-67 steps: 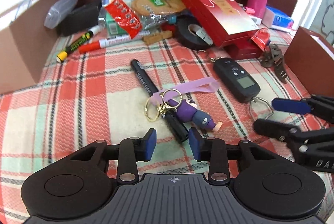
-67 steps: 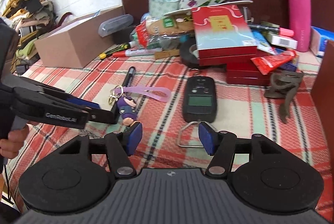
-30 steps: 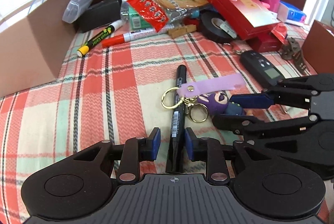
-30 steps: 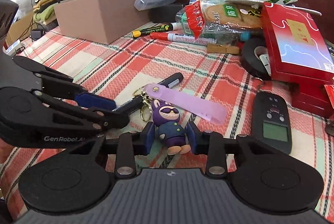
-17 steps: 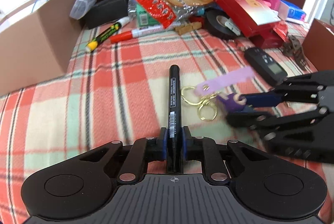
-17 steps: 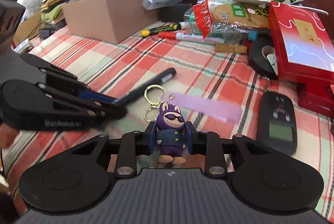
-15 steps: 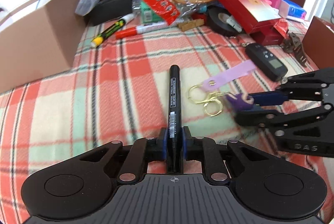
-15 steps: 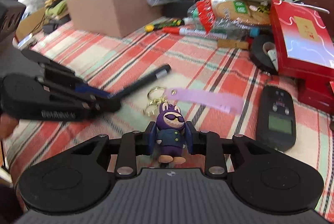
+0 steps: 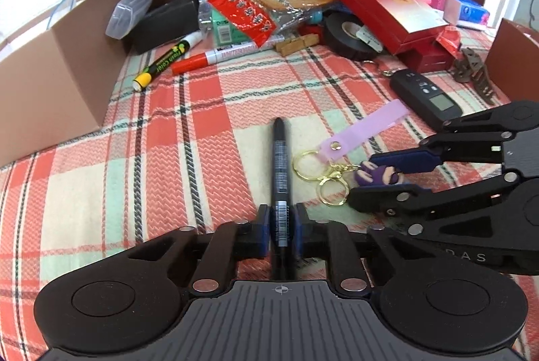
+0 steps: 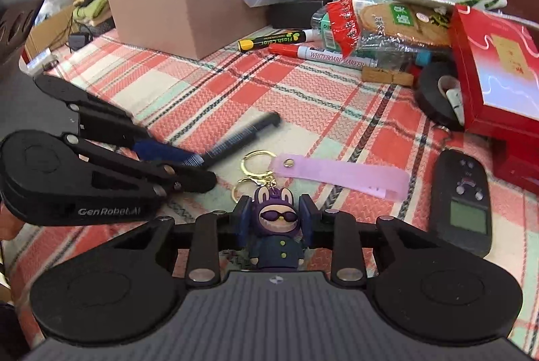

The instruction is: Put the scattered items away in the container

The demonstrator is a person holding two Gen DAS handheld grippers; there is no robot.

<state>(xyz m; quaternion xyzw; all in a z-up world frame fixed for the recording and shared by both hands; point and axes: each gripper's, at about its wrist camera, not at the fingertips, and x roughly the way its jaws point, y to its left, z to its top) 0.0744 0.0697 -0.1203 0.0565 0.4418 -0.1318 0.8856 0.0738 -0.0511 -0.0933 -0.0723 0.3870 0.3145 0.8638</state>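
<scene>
Left gripper [image 9: 280,228] clamped on black pen [image 9: 280,165], frame centre; right gripper [image 10: 273,219] clamped on purple keychain doll [image 10: 274,234], lower centre; cardboard box [image 10: 198,14] upper left.

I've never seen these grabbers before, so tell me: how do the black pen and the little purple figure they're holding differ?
The black pen is long, thin and plain; the purple figure keychain is short and chunky, with gold rings and a lilac strap attached. The left gripper pinches the pen's end, the right gripper the figure's head. Both are clamped.
</scene>
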